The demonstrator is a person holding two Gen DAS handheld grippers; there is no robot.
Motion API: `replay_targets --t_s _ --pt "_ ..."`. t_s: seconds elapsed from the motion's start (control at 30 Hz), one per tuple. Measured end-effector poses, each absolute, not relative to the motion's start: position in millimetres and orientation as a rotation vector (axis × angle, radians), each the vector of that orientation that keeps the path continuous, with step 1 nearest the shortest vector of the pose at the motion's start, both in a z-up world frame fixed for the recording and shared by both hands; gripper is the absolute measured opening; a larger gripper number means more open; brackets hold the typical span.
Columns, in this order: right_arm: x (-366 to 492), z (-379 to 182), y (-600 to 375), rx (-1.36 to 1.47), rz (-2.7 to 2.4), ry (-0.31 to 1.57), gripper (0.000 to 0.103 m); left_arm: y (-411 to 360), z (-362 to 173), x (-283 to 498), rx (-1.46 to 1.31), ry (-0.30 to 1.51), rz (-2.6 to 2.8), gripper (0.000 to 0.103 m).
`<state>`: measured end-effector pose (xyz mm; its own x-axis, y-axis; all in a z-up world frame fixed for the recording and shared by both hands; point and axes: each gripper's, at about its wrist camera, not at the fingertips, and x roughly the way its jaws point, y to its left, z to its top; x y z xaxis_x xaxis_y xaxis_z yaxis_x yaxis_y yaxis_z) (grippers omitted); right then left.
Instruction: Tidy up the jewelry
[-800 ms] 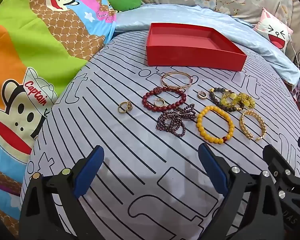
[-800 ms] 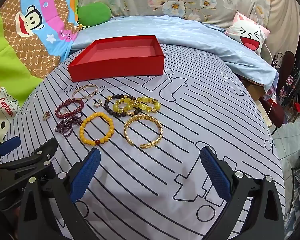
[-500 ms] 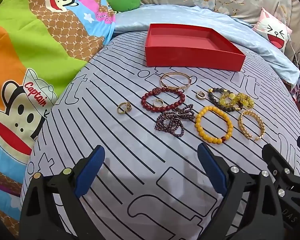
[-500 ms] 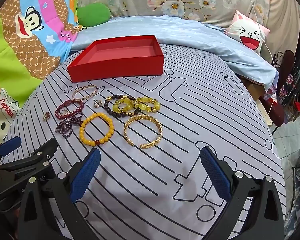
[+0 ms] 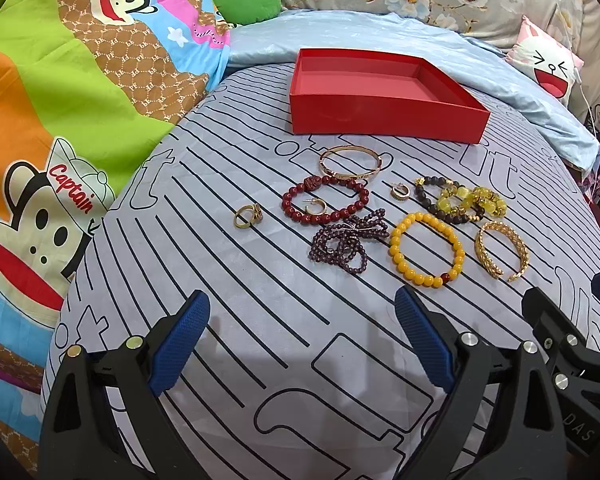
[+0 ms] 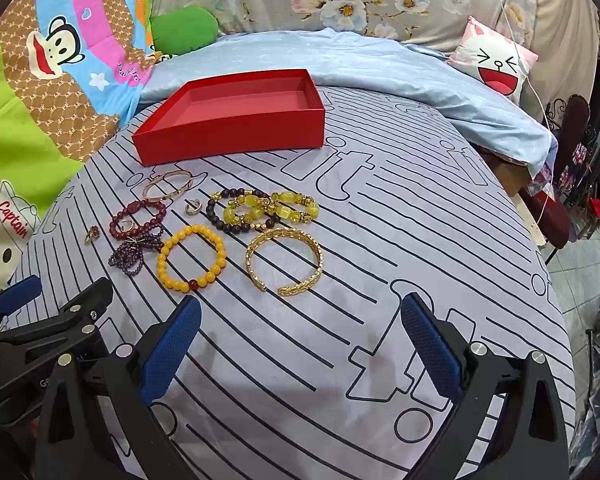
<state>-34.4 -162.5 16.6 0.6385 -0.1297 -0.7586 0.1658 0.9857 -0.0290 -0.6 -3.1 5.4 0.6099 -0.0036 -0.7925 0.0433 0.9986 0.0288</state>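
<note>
Right wrist view: my right claw (image 6: 300,344) gapes wide, empty, above the striped sheet. Just beyond lies the stiff, light, slippery woven gold open cuff bracelet (image 6: 285,263); I'd pinch across its band, judging it bound for the red cardboard tray (image 6: 236,136).

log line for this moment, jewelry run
phase: pre-grasp | left gripper: open, empty | right gripper: open, empty | red box: empty | jewelry: all on bedsheet | nearest: yellow bead bracelet
</note>
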Motion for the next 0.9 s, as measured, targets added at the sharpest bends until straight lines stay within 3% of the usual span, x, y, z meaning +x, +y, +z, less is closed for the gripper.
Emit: replay_targets --t_s 0.9 --pt "-33.5 15.8 -161.3 0.049 -0.168 0.860 0.097 -3.1 6.2 -0.2 0.046 0.913 -0.028 0.089"
